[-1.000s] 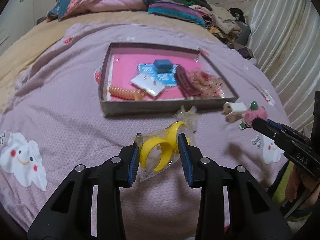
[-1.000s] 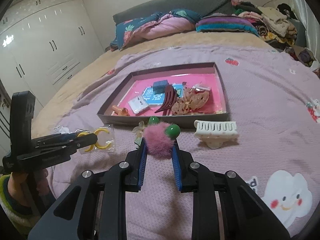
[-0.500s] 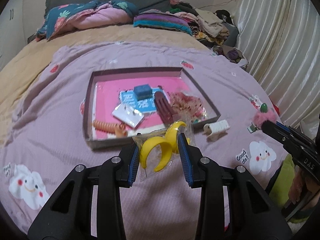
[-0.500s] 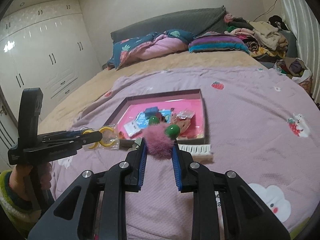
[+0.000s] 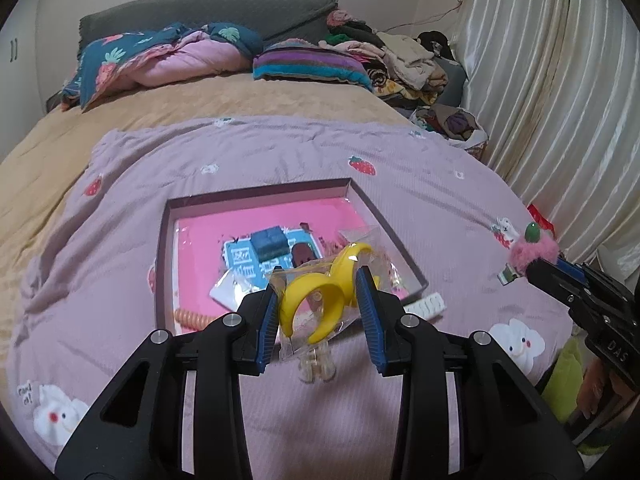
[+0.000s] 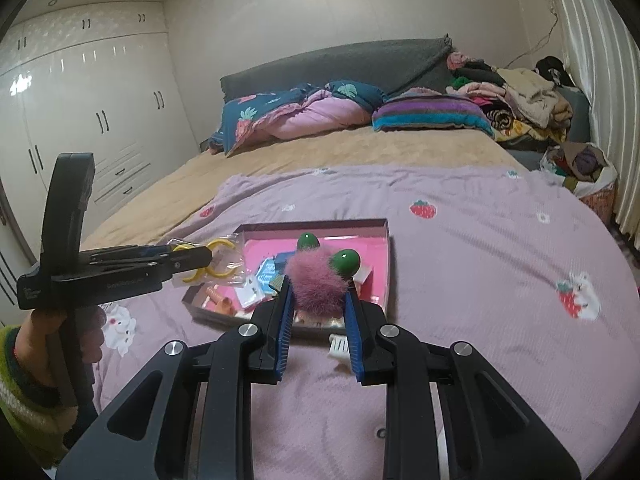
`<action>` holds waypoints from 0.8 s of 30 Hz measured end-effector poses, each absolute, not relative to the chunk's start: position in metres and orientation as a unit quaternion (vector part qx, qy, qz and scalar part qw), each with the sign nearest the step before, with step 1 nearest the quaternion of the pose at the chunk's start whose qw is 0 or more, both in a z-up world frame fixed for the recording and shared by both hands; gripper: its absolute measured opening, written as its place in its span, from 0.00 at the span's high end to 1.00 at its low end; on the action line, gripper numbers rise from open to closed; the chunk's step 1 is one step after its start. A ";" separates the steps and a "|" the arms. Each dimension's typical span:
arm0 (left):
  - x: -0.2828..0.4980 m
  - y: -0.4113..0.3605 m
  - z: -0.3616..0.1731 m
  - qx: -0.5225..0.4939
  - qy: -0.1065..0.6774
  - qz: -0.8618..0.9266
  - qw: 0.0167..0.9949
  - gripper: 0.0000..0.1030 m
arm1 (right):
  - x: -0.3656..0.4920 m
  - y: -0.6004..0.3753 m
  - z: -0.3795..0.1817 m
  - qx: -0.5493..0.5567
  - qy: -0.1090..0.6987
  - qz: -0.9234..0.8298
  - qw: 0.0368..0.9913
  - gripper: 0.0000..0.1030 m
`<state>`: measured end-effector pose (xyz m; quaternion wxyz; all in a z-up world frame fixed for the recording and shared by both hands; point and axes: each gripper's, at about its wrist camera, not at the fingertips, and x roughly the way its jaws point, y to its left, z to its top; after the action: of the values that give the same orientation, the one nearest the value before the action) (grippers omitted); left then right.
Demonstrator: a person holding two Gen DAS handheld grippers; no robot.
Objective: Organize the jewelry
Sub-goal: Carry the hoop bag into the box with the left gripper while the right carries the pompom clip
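Both loads hang over the bed, short of the tray's near edge.

The left hand-held gripper (image 5: 318,300) is clamped on a clear bag of yellow hoops (image 5: 320,294); the right hand-held gripper (image 6: 316,304) pinches a pink pompom clip (image 6: 318,278). The pink-lined tray (image 5: 400,246) lies ahead and below on the purple blanket (image 5: 120,220), its long side crosswise; the left load seems nearer its middle.
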<state>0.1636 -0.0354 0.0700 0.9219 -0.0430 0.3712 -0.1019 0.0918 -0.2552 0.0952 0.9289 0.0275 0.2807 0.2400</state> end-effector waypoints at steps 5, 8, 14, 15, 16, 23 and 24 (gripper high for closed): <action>0.179 -0.035 0.068 -0.049 0.374 -0.102 0.921 0.73 | 0.108 -0.253 0.102 0.026 0.275 0.240 0.931 0.78; 0.189 -0.032 0.064 -0.052 0.380 -0.099 0.918 0.73 | 0.118 -0.252 0.104 0.023 0.275 0.238 0.931 0.78; 0.210 -0.029 0.048 -0.053 0.396 -0.084 0.913 0.73 | 0.141 -0.250 0.101 0.020 0.277 0.236 0.931 0.78; 0.213 -0.029 0.044 -0.054 0.399 -0.083 0.912 0.73 | 0.146 -0.249 0.099 0.018 0.279 0.235 0.931 0.78; 0.216 -0.028 0.039 -0.054 0.403 -0.081 0.910 0.73 | 0.152 -0.249 0.095 0.016 0.284 0.234 0.930 0.78; 0.234 -0.028 0.006 -0.046 0.432 -0.070 0.898 0.72 | 0.176 -0.245 0.061 0.020 0.324 0.228 0.918 0.78; 0.236 -0.028 0.002 -0.046 0.436 -0.069 0.896 0.72 | 0.179 -0.244 0.055 0.020 0.330 0.228 0.916 0.78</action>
<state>0.2359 -0.0280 0.0016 0.8960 -0.0456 0.4364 -0.0689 0.1788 -0.2437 0.0552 0.9157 0.0199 0.3303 0.2281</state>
